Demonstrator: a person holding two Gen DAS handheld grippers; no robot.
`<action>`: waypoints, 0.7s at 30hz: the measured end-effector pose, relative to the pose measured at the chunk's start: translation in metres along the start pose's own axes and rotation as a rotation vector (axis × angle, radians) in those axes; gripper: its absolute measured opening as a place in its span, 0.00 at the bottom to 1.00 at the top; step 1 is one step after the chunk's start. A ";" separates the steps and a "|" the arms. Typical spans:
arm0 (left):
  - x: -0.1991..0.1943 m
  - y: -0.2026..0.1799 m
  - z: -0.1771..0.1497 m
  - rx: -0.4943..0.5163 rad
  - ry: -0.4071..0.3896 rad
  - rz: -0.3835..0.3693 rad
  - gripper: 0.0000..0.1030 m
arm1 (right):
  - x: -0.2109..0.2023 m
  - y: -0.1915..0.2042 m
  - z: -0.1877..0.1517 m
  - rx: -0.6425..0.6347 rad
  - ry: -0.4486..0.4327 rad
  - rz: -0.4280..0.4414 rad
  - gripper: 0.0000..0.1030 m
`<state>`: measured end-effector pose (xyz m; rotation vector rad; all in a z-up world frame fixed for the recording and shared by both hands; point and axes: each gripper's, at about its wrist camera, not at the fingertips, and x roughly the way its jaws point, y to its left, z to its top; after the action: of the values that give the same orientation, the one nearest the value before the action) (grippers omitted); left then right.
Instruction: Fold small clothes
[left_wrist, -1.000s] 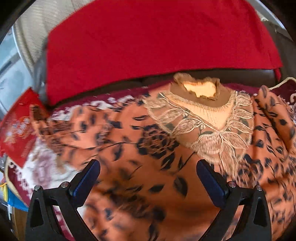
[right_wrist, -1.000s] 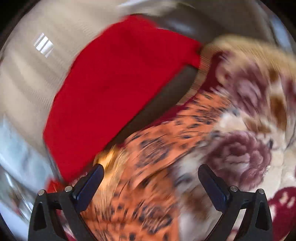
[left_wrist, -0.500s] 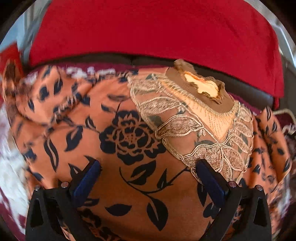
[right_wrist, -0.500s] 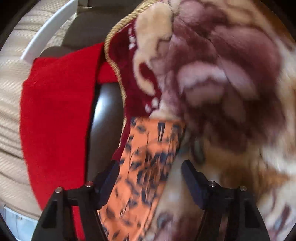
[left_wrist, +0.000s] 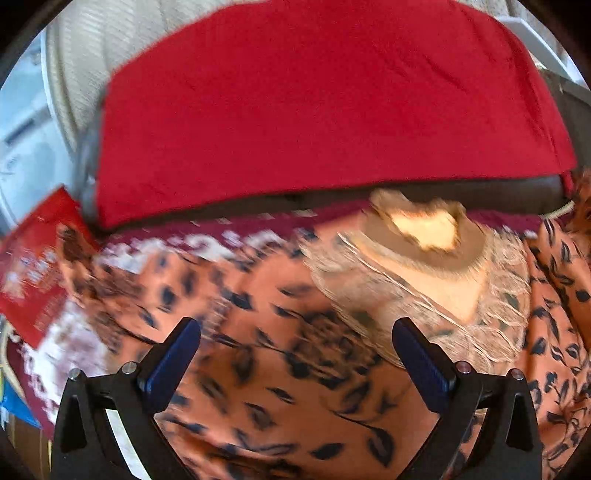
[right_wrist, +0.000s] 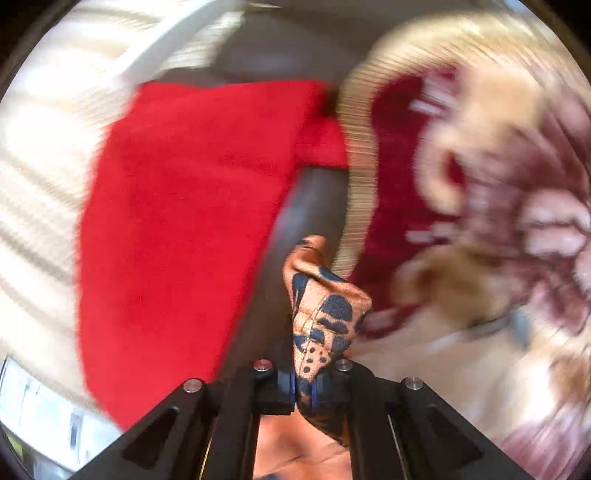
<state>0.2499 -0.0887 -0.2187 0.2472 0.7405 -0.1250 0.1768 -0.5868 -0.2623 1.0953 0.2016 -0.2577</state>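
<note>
An orange top with a black flower print (left_wrist: 295, 369) lies spread on a patterned blanket (left_wrist: 207, 243), its beige lace collar (left_wrist: 424, 266) at the far right. My left gripper (left_wrist: 295, 365) is open and empty, held above the top's middle. My right gripper (right_wrist: 304, 387) is shut on a bunched sleeve end of the orange top (right_wrist: 325, 310) and holds it off the blanket (right_wrist: 498, 240).
A red cloth (left_wrist: 314, 110) drapes over the dark sofa back (left_wrist: 480, 188) behind the top; it also shows in the right wrist view (right_wrist: 184, 221). A red packet (left_wrist: 33, 262) lies at the left edge. Both views are motion-blurred.
My right gripper has closed on the sleeve end and lifted it. My left gripper has pulled back from the top and shifted, still open.
</note>
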 end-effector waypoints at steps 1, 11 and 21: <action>-0.001 0.008 0.003 -0.011 -0.007 0.020 1.00 | -0.006 0.019 -0.006 -0.022 0.002 0.041 0.05; -0.003 0.136 -0.007 -0.242 0.022 0.241 1.00 | -0.002 0.195 -0.165 -0.225 0.233 0.360 0.05; -0.003 0.211 -0.025 -0.424 0.051 0.268 1.00 | 0.112 0.234 -0.358 -0.269 0.665 0.232 0.26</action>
<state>0.2735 0.1214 -0.1968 -0.0565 0.7597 0.2919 0.3426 -0.1773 -0.2550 0.8936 0.6768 0.3448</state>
